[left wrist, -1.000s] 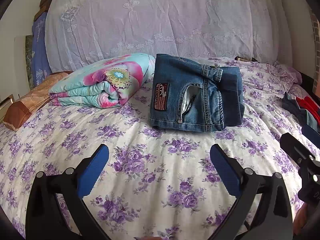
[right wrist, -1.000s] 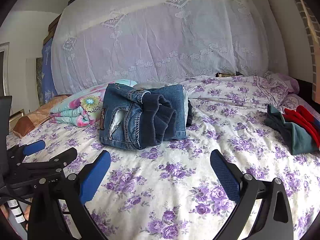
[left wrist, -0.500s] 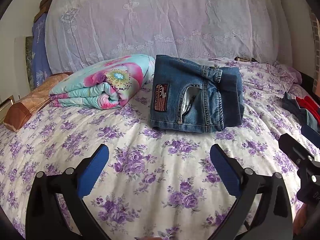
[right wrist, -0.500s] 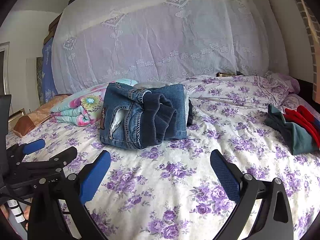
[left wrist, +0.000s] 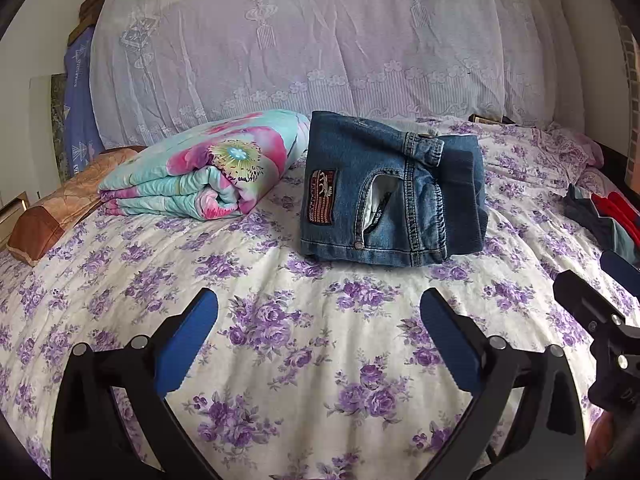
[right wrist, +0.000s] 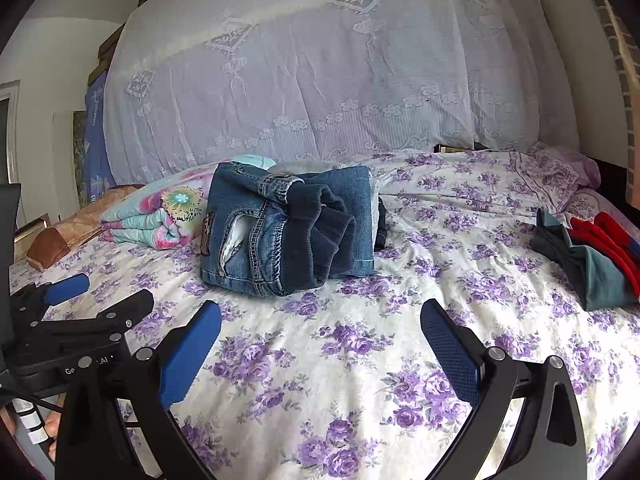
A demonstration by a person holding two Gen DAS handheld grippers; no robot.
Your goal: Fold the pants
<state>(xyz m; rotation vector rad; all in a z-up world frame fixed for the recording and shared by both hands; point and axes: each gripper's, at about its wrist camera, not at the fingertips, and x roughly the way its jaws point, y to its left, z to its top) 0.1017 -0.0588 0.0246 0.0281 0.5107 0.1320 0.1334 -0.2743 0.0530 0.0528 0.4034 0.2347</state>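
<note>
Purple-flowered bedsheet [left wrist: 280, 360] bears folded jeans [left wrist: 392, 196].

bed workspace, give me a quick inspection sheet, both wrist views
surface: floral bedsheet, rumpled.
job's things: jeans folded into a compact bundle, lying alone.
clutter: folded floral quilt beside the jeans; red and teal clothes at the bed's right; brown pillow at the left.
grippers: left gripper and right gripper both empty, jaws spread, short of the jeans.
cables: a dark cable by the left gripper's handle.
surroundings: lace cover behind the bed.
</note>
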